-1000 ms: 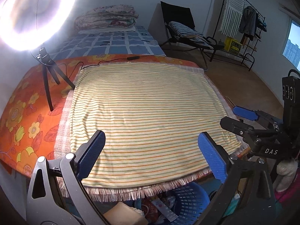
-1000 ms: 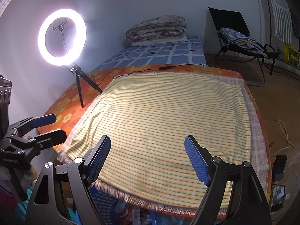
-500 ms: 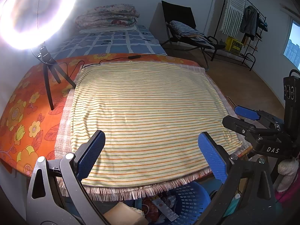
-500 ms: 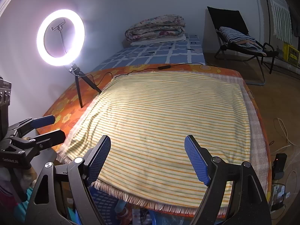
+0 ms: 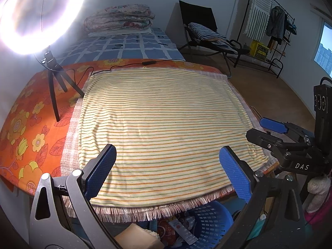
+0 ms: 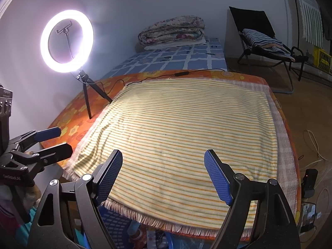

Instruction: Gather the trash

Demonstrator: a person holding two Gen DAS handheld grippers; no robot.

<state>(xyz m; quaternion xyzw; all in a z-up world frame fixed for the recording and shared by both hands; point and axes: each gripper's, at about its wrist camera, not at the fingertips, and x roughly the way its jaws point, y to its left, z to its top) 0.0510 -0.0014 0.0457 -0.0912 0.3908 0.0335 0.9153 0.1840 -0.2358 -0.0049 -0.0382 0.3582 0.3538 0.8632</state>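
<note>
Nothing has moved: both claws, left claw (image 5: 166, 166) and right claw (image 6: 162, 174), hover spread and empty above the striped cloth (image 5: 161, 124); no trash shows there, so collecting looks finished or unstarted, next scanning beyond it.

Each gripper is built from a black frame with triangular cut-outs and silver screw heads at the pivots. Blue textured pads are carried on the fingers (image 5: 99, 170) of the left gripper (image 5: 166, 170) and the right gripper (image 6: 164, 176) — white lettering "DAS" is seen on the right one's body.
</note>
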